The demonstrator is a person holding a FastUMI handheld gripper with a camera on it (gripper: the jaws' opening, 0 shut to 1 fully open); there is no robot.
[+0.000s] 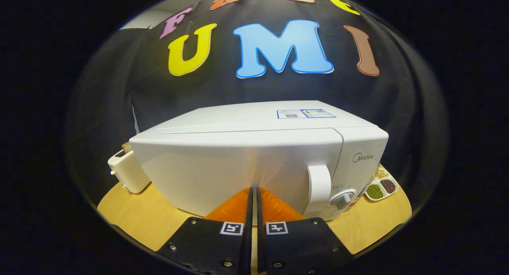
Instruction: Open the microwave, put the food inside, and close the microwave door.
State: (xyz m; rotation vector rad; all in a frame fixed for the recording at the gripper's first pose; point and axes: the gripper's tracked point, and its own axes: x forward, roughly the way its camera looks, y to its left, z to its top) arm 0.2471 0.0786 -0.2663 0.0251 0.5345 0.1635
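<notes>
A white microwave [254, 155] stands on the round wooden table [131, 215], its door closed. The door handle [319, 183] is a white vertical bar near the door's right edge, with a round knob [342, 199] beside it on the control panel. My gripper [253, 189] is shut with nothing between its fingers. The fingertips touch or nearly touch the lower middle of the door, left of the handle. No food lies between the fingers.
A cream toaster [126, 169] with a slice of bread in it stands left of the microwave. A small divided white dish [381, 184] with grains and beans sits to the microwave's right. Bare tabletop lies on both sides of my fingers.
</notes>
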